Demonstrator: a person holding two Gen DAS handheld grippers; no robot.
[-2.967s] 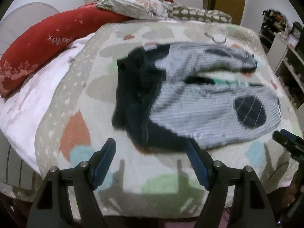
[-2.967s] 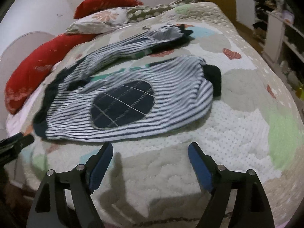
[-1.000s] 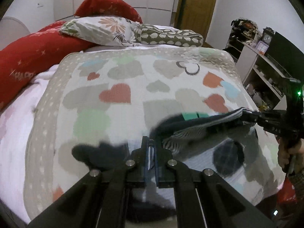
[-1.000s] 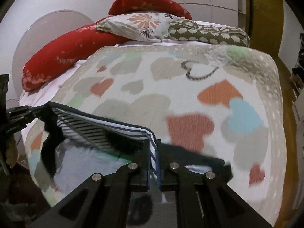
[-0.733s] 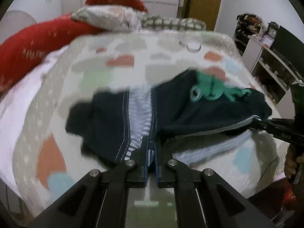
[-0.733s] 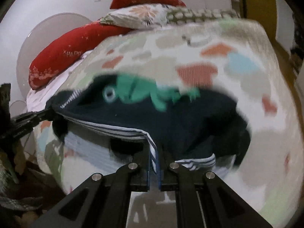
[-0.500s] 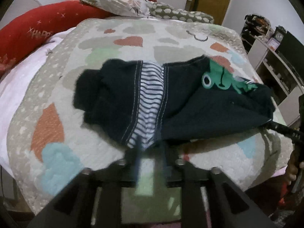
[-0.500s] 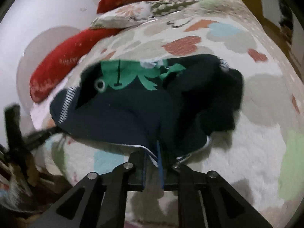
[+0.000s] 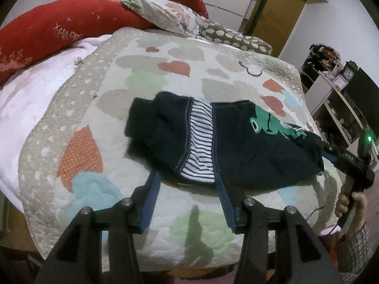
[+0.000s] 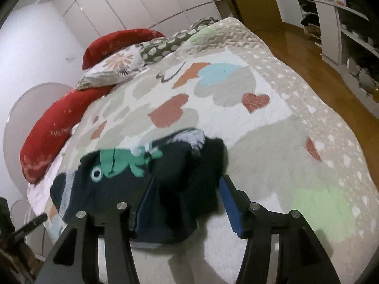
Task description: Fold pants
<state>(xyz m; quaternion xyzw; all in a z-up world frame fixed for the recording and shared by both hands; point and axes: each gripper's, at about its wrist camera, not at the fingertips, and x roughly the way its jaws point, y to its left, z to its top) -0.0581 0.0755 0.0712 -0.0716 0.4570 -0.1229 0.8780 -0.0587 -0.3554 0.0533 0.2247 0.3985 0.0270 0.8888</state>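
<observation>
Left wrist view: pants (image 9: 236, 151) lying folded on quilt (image 9: 113, 123) of bed, navy side up, striped strip and green frog print showing. Left tongs (image 9: 188, 184) wide, straddling near edge. Right tongs (image 10: 187, 189) wide too, around pants' right end.

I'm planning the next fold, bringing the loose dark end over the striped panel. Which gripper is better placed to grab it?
Left. The left gripper is open at the pants near edge, beside that dark end. The right gripper, also open, sits at the frog-print end.
</observation>
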